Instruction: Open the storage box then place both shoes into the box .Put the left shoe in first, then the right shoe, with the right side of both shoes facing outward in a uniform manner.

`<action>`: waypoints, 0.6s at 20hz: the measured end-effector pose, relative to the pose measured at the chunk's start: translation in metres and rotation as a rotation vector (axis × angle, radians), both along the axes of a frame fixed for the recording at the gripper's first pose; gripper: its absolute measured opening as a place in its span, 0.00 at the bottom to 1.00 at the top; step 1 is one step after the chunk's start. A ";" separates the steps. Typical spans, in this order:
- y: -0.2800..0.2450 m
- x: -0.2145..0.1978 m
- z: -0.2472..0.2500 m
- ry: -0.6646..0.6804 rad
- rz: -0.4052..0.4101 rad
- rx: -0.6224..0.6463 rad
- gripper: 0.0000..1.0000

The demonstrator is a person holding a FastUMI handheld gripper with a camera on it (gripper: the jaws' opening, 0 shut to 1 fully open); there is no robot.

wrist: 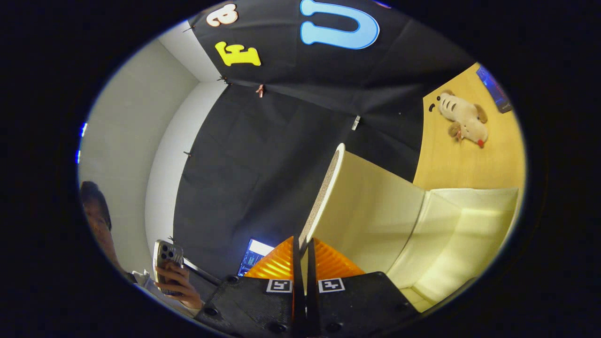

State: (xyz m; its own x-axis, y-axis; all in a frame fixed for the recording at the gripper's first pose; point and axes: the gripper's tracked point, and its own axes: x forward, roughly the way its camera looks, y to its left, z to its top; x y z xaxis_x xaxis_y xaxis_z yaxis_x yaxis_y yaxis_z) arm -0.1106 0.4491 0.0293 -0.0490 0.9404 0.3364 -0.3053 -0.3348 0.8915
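Note:
The cream storage box [474, 225] lies on a wooden table [465, 159], and the whole scene appears tilted in the gripper view. Its lid [375, 206] is swung up and away from the box body, still joined along a hinge line, so the pale inside shows. My gripper [303, 249] is shut on the lid's thin front edge [328, 183], which runs up from between the two fingers. Both fingers press on that edge with almost no gap between them.
A plush toy [462, 117] lies on the table beyond the box, with a dark blue flat item [493, 89] farther off. A person holding a phone [166, 260] stands to the side near a lit screen [253, 256]. Black cloth hangs behind.

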 end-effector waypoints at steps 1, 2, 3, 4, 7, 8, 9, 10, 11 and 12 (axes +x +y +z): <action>0.012 0.000 0.004 0.003 0.001 -0.009 0.06; 0.020 -0.001 0.008 0.002 0.000 -0.018 0.05; 0.028 -0.003 0.010 -0.001 0.001 -0.026 0.05; 0.034 -0.006 0.010 -0.004 0.000 -0.034 0.06; 0.048 -0.012 0.013 -0.014 -0.004 -0.057 0.09; 0.049 -0.015 0.015 -0.025 -0.003 -0.058 0.09; 0.050 -0.019 0.014 -0.042 -0.006 -0.066 0.17; 0.051 -0.019 0.012 -0.054 -0.011 -0.077 0.26; 0.051 -0.019 0.011 -0.061 -0.015 -0.088 0.32; 0.050 -0.019 0.011 -0.065 -0.019 -0.092 0.49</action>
State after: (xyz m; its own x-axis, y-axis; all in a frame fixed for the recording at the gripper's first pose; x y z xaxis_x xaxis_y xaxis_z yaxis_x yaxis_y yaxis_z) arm -0.1301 0.4988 0.0405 -0.0501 0.9681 0.2455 -0.3688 -0.2464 0.8963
